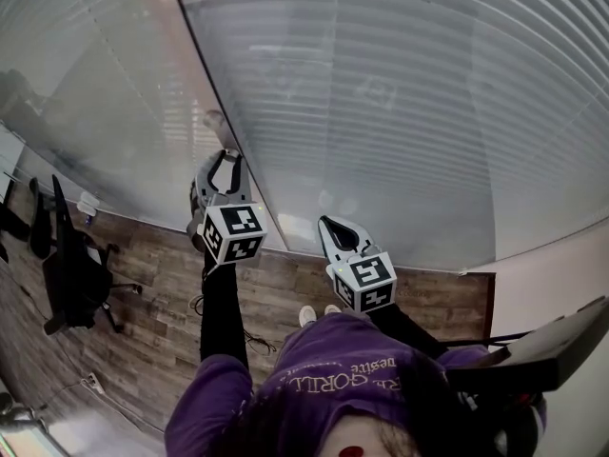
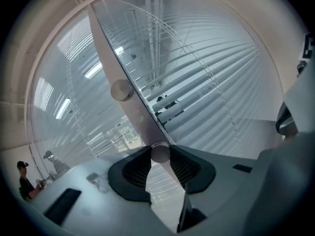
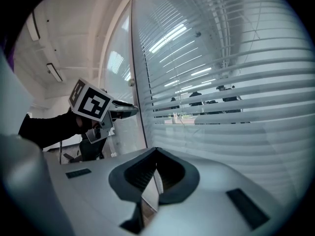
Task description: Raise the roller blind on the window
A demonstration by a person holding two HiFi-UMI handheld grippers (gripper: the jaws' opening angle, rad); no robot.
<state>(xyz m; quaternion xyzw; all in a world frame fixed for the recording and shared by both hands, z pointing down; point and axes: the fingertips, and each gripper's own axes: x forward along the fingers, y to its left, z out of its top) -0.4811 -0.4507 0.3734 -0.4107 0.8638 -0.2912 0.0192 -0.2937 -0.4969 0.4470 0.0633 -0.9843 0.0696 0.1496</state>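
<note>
A slatted blind (image 1: 409, 112) hangs behind the glass wall, lowered, with its slats partly open. On the upright frame strip (image 1: 202, 74) sit two round knobs. The lower knob (image 2: 160, 152) is between the pads of my left gripper (image 2: 160, 157), which is shut on it. The upper knob (image 2: 121, 90) is free. In the head view the left gripper (image 1: 226, 156) reaches up to the strip. My right gripper (image 1: 327, 223) hangs lower and to the right, shut and empty, close to the glass. The right gripper view shows the blind (image 3: 236, 107) and the left gripper (image 3: 123, 110) at the frame.
A black office chair (image 1: 71, 269) stands on the wooden floor at the left. A dark slab (image 1: 552, 350) juts in at the lower right. People (image 2: 24, 181) stand off to the lower left in the left gripper view.
</note>
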